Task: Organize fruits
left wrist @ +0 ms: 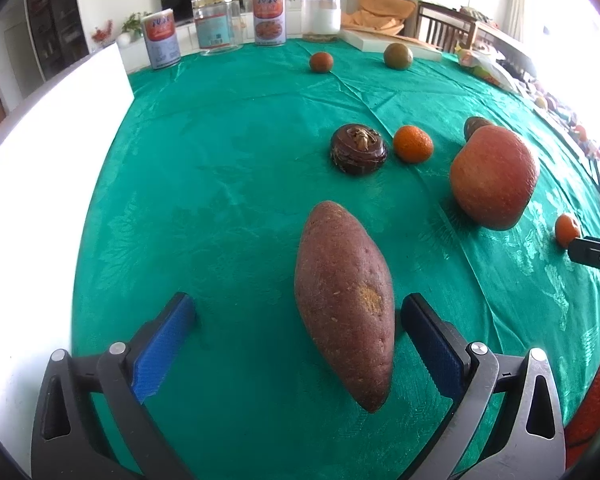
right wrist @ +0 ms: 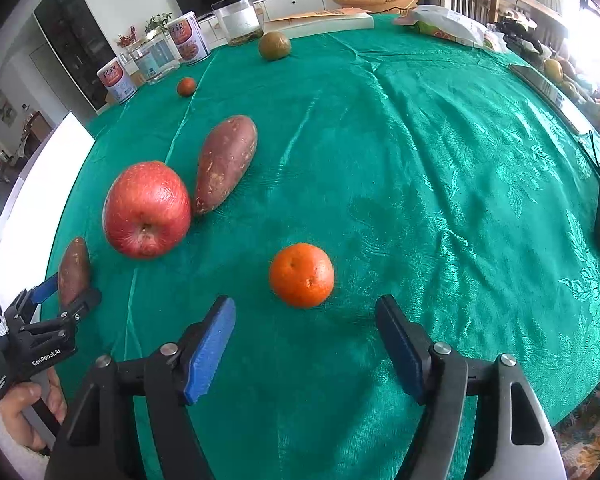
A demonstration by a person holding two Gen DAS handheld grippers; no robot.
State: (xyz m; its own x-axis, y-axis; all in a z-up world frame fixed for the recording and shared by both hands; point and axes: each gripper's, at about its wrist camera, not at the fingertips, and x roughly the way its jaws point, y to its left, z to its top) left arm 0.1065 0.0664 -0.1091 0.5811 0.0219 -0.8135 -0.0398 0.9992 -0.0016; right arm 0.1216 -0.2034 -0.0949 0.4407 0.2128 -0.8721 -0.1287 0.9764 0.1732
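Green shiny cloth [left wrist: 228, 168] covers the bench, and tins and jars [left wrist: 216, 24] stand in a row at its far edge. From the left wrist, the left gripper [left wrist: 298, 316] has its jaws wide open on either side of a big sweet potato [left wrist: 344, 300] that lies on the cloth; the blue pads do not press on it. Farther off sit a dark brown round fruit [left wrist: 358, 150] and a small orange [left wrist: 413, 144] just beside it, with a big red apple [left wrist: 494, 176] to the right. Two more round fruits [left wrist: 398, 56] lie near the far edge. From the right wrist, the right gripper [right wrist: 305, 320] has its jaws open with nothing between them, and a tangerine [right wrist: 302, 274] rests on the cloth just past the tips. To the left are the red apple [right wrist: 146, 210], a second sweet potato [right wrist: 226, 162] touching it, and a hand [right wrist: 28, 404] holding the left gripper.
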